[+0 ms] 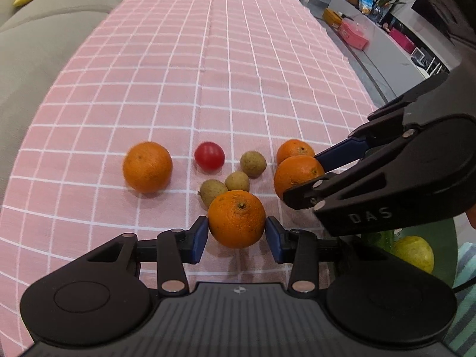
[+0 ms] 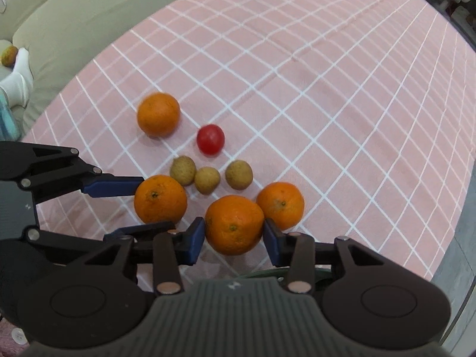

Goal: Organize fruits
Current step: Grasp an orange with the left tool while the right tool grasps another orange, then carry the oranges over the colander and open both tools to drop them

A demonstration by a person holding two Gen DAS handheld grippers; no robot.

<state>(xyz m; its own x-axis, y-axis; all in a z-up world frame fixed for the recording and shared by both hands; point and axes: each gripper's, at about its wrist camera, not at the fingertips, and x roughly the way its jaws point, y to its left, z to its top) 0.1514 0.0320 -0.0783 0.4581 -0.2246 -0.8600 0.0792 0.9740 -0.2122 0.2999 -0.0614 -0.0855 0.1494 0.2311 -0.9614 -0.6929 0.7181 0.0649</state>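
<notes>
My left gripper (image 1: 237, 232) is shut on an orange (image 1: 236, 218), its blue pads pressing on both sides. Just to the right, my right gripper (image 1: 306, 178) grips a second orange (image 1: 297, 177). In the right wrist view the right gripper (image 2: 234, 238) holds its orange (image 2: 235, 224), and the left gripper (image 2: 154, 205) comes in from the left with its orange (image 2: 160, 199). On the pink checked cloth (image 1: 208, 59) lie a lone orange (image 1: 148, 166), a red tomato (image 1: 209, 156), three brown longans (image 1: 237, 181) and another orange (image 1: 295, 150).
A green plate (image 1: 446, 238) with a yellow-green fruit (image 1: 415, 253) sits at the near right, partly hidden by the right gripper. A grey sofa (image 1: 44, 44) runs along the table's left. A person's foot in a white sock (image 2: 19, 80) rests there.
</notes>
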